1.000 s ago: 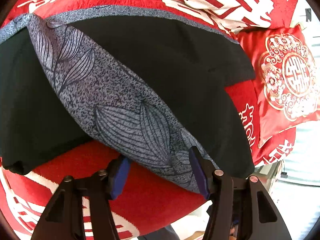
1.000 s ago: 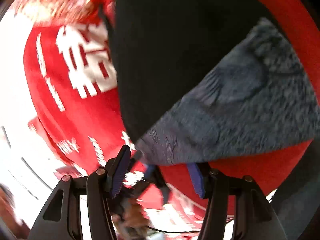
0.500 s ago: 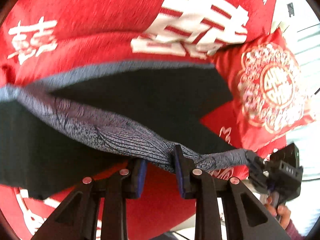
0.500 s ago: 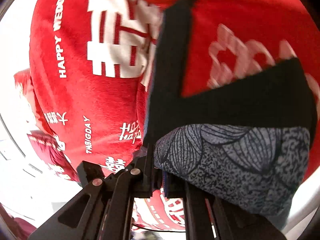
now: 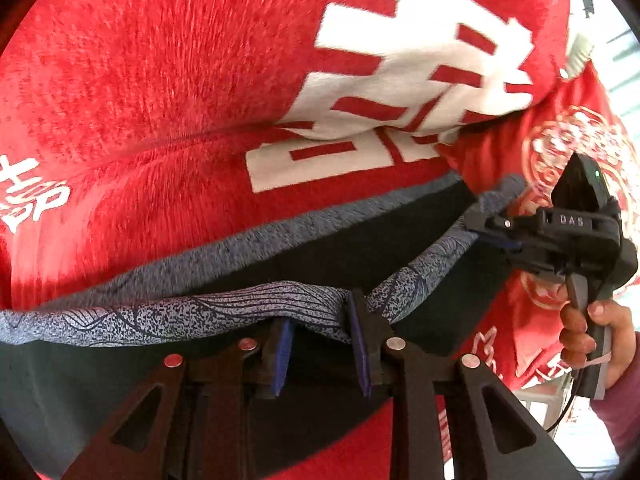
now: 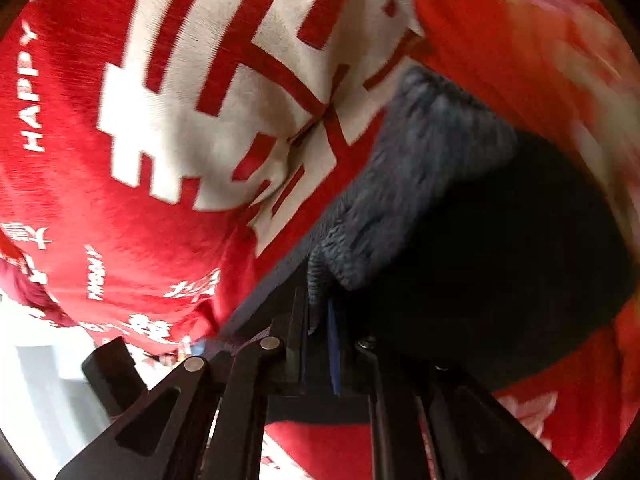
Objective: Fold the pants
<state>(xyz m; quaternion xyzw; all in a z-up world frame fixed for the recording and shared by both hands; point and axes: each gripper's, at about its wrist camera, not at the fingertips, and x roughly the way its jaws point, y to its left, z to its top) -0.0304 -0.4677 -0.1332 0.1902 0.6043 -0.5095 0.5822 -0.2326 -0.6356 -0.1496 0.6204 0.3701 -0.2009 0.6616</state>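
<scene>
While both tongs [image 5: 320, 346] [image 6: 318, 322] pinch it, the pants [image 5: 224, 312] hang between them.

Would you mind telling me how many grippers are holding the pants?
2: the left gripper grips the grey patterned edge of the pants mid-length; the right gripper pinches its end.
</scene>
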